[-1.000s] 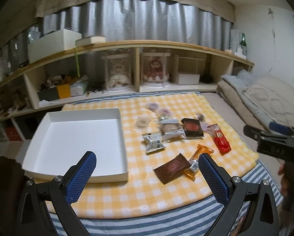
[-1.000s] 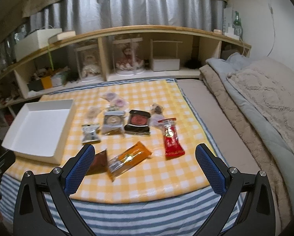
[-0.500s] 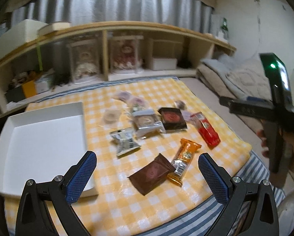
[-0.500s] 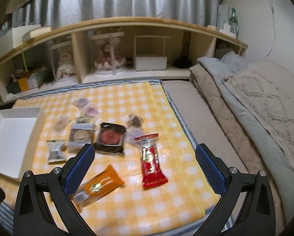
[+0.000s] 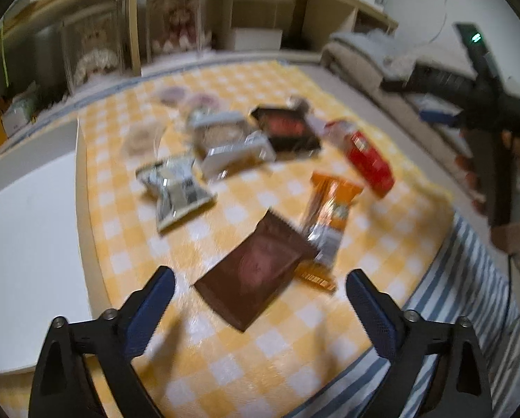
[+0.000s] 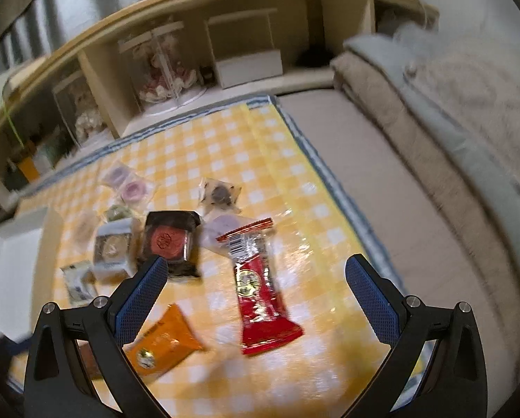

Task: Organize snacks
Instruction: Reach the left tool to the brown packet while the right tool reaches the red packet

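Over yellow check cloth (image 5: 225, 358) — left gripper (image 5: 260, 291) wide open, empty, above brown packet (image 5: 256, 271); right gripper (image 6: 253, 278) likewise over red packet (image 6: 260, 292) — risk of snagging overlapped orange wrapper (image 5: 329, 216).

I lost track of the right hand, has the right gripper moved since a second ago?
Yes. The right gripper has come forward and down toward the yellow checked cloth: the red snack packet now lies between its open fingers.

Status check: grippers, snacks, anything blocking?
Left gripper open, empty, over brown packet. Right gripper open, empty, over red packet. Snacks all on cloth; white tray empty. Nothing blocking.
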`<state>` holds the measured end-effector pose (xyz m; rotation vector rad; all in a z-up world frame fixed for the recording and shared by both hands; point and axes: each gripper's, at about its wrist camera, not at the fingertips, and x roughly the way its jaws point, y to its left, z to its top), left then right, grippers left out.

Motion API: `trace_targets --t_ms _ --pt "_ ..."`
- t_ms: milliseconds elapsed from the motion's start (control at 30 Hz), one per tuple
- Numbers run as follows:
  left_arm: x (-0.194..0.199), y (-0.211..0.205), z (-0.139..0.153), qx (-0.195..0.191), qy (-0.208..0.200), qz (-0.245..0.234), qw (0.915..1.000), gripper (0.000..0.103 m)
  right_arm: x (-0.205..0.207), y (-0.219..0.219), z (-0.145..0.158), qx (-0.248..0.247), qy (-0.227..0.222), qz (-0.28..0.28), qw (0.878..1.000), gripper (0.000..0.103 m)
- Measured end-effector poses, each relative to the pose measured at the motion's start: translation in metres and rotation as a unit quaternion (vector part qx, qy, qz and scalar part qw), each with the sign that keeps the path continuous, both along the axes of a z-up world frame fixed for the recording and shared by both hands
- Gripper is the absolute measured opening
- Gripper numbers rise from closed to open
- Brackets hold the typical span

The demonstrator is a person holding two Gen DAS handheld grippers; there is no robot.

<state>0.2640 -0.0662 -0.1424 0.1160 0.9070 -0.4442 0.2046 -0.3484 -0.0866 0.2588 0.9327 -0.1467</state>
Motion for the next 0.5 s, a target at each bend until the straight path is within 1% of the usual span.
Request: trace_targets --t_ms 33,100,200,267,367,500 --pt "0.001 -0.001 -0.002 0.005 0.002 0.002 1.0000 0.088 -0.001 -0.001 0.000 0.009 -0.011 -0.005 1.000 0.103" --pt "0.007 -0.006 -0.010 0.024 0.006 0.012 0.9996 0.077 -0.002 -0.001 0.001 0.015 -0.025 -0.009 1.000 0.103" --pt "0.012 -0.011 -0.020 0.039 0.017 0.017 0.9989 0.072 -0.001 0.001 -0.001 0.013 -0.019 -0.004 1.000 0.103" --pt "0.014 -0.018 -0.024 0.052 0.012 0.015 0.9985 0.071 0.001 0.003 -0.004 0.011 -0.010 0.001 1.000 0.103" --pt "0.020 -0.031 -0.029 0.060 0.009 0.008 0.9981 0.071 0.002 0.006 -0.008 0.001 0.004 0.018 1.000 0.103" --pt "0.036 -0.037 -0.039 0.079 -0.004 0.023 0.9966 0.069 0.006 0.008 -0.020 0.010 0.041 0.031 0.999 0.103"
